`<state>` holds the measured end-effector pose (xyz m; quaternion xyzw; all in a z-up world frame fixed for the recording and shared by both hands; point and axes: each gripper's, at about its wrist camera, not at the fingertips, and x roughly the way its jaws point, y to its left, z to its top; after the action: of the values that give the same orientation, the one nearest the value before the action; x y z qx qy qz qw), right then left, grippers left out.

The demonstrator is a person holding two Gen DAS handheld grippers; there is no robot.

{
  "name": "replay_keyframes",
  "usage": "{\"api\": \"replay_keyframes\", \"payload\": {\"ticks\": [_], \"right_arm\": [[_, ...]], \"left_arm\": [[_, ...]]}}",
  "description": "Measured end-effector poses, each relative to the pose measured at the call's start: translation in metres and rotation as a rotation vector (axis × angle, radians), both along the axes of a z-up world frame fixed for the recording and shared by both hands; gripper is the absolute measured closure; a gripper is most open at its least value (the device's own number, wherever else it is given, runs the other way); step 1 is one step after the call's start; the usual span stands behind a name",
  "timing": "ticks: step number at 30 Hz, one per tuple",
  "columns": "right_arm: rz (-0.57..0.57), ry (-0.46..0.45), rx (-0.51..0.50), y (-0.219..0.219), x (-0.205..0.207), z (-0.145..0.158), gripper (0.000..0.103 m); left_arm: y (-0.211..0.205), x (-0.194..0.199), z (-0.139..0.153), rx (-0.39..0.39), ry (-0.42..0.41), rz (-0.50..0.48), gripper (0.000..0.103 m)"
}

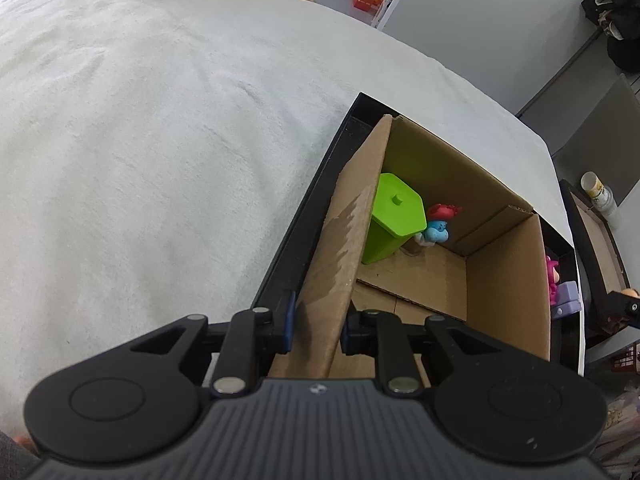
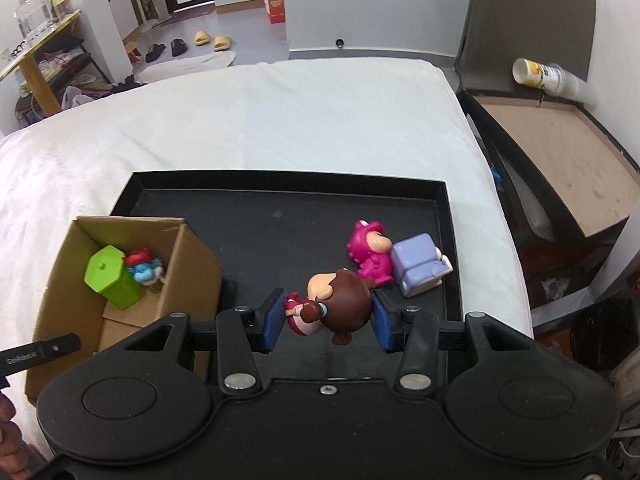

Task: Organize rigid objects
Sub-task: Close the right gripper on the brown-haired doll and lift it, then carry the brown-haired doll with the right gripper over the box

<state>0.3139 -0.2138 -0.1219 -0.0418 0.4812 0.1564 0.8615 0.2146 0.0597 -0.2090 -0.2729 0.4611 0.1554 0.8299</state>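
Brown-haired figurine lifted over the tray, box held ready.

Nearest, the right gripper point(image 2: 326, 316) is clenched on a brown-haired figurine point(image 2: 340, 300), above the near edge of the black tray point(image 2: 288, 180). The left gripper point(image 1: 316, 328) pinches the near wall of the cardboard box point(image 1: 508, 280) at the tray's left corner. Two things already sit inside it, a green lidded container point(image 2: 110, 276) and a blue figurine with a red hat point(image 2: 144, 268). A pink figurine point(image 2: 372, 252) and a lilac block toy point(image 2: 418, 270) still lie touching near the right edge, so I'd judge it about halfway. The box's near wall is what the carried figurine must clear.
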Motion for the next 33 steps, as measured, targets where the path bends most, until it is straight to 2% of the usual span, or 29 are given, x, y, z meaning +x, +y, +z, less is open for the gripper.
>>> {"api": "replay_keyframes", "payload": {"ticks": [19,33], "right_arm": [[0.074,-0.023,0.002,0.058,-0.008,0.02,0.059],[0.191,-0.021,0.004,0.115,-0.009,0.021,0.059]], "left_arm": [[0.001,-0.001,0.0,-0.018,-0.005,0.0,0.083],[0.006,-0.002,-0.002,-0.038,-0.016,-0.009,0.082]]}}
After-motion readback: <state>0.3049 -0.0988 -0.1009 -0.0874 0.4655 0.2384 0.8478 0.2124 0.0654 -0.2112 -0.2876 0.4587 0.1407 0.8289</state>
